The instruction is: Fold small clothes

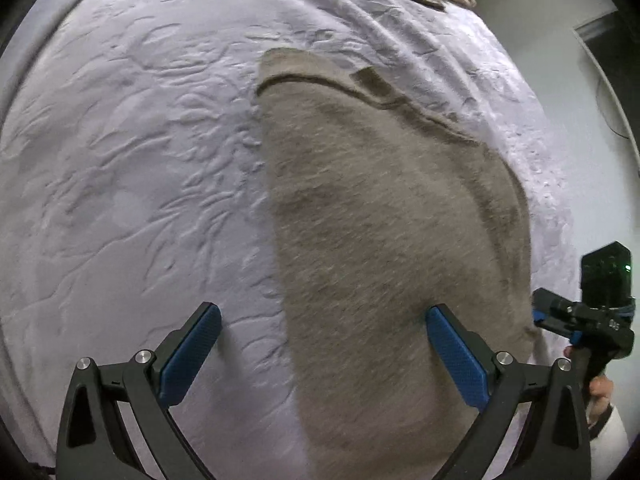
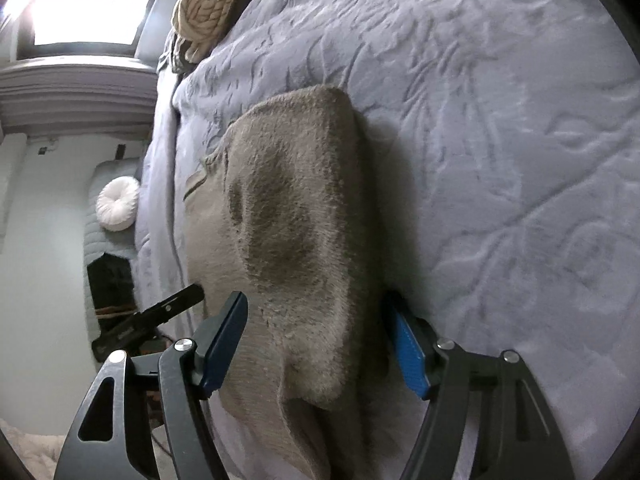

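Your left gripper [image 1: 322, 320] is spread wide, holding nothing, over the left edge of the taupe fuzzy garment [image 1: 384, 216] lying on the lavender quilt [image 1: 132, 168]. Your right gripper [image 2: 320, 320] is wide too, straddling the garment's near end, not pinching.

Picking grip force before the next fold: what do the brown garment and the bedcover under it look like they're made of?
The brown garment looks like a soft brushed knit or fleece: matte, fuzzy nap with short raised fibres, and thick rounded folds. The bedcover looks like pale lavender quilted or embossed fabric, smooth with a slight sheen, its stitched leaf pattern standing in relief. Exact fibres cannot be told.
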Demonstrator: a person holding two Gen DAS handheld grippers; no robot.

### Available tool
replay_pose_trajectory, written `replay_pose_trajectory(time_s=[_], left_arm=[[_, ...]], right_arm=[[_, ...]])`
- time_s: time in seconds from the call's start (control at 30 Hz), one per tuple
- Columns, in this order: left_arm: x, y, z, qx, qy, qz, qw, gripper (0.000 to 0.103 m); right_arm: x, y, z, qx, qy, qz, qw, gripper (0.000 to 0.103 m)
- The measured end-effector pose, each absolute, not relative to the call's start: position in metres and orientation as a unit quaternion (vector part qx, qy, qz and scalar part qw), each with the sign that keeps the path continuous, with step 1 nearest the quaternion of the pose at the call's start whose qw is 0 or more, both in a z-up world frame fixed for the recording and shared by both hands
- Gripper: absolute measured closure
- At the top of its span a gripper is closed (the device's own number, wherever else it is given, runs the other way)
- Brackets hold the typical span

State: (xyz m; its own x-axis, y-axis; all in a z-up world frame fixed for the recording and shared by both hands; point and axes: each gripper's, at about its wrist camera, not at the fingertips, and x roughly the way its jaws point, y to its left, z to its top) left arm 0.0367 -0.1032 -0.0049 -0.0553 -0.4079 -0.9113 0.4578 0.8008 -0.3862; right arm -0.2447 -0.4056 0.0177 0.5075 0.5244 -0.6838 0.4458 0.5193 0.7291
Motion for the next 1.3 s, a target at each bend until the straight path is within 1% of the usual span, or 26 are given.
replay_pose_trajectory(time_s=[0.07, 0.13, 0.27, 0.37, 0.43, 0.47, 0.5, 0.53, 0.57, 0.63, 0.67, 0.7, 0.73, 0.97, 1.17, 1.3], left_arm=[[0.037, -0.115, -0.007, 0.016, 0.653, -0.33, 0.682, 0.0], [0.035, -0.128, -0.008, 0.018, 0.65, -0.343, 0.678, 0.0], [0.031, -0.149, -0.017, 0.036, 0.646, -0.342, 0.681, 0.0], [0.034, -0.147, -0.028, 0.007, 0.656, -0.348, 0.67, 0.0], [0.035, -0.146, -0.029, 0.0, 0.66, -0.35, 0.665, 0.0], [0.034, -0.148, -0.027, 0.003, 0.658, -0.35, 0.666, 0.002], [0.033, -0.146, -0.022, 0.009, 0.653, -0.35, 0.671, 0.007], [0.031, -0.146, -0.019, 0.014, 0.647, -0.351, 0.677, 0.015], [0.028, -0.147, -0.014, 0.017, 0.641, -0.354, 0.681, 0.02], [0.025, -0.146, -0.007, 0.021, 0.63, -0.358, 0.689, 0.037], [0.024, -0.143, -0.003, 0.019, 0.627, -0.362, 0.69, 0.041], [0.025, -0.141, 0.001, 0.015, 0.625, -0.366, 0.69, 0.047], [0.026, -0.138, 0.005, 0.01, 0.624, -0.369, 0.689, 0.051], [0.02, -0.103, 0.042, -0.005, 0.605, -0.391, 0.693, 0.052], [0.01, -0.066, 0.067, -0.004, 0.607, -0.397, 0.689, 0.052], [-0.005, -0.027, 0.074, 0.005, 0.619, -0.39, 0.682, 0.052]], right_arm=[[-0.236, -0.402, 0.014, 0.489, 0.499, 0.042, 0.714, 0.03], [-0.226, -0.397, 0.012, 0.485, 0.502, 0.057, 0.714, 0.027], [-0.206, -0.385, 0.007, 0.48, 0.502, 0.093, 0.713, 0.026], [-0.197, -0.382, 0.0, 0.482, 0.506, 0.094, 0.709, 0.026], [-0.193, -0.378, 0.001, 0.476, 0.51, 0.087, 0.711, 0.029], [-0.192, -0.377, 0.001, 0.473, 0.513, 0.082, 0.712, 0.041], [-0.192, -0.375, 0.001, 0.472, 0.517, 0.077, 0.71, 0.065], [-0.191, -0.373, -0.001, 0.479, 0.518, 0.077, 0.705, 0.069], [-0.192, -0.372, -0.002, 0.49, 0.509, 0.082, 0.702, 0.07], [-0.194, -0.37, 0.004, 0.5, 0.495, 0.091, 0.705, 0.071], [-0.195, -0.367, 0.008, 0.507, 0.487, 0.097, 0.704, 0.071], [-0.195, -0.365, 0.012, 0.515, 0.479, 0.102, 0.704, 0.071], [-0.195, -0.362, 0.016, 0.52, 0.473, 0.108, 0.703, 0.071], [-0.198, -0.333, 0.047, 0.537, 0.447, 0.131, 0.703, 0.071], [-0.204, -0.29, 0.063, 0.546, 0.447, 0.143, 0.694, 0.071], [-0.212, -0.247, 0.061, 0.551, 0.46, 0.153, 0.679, 0.071]])
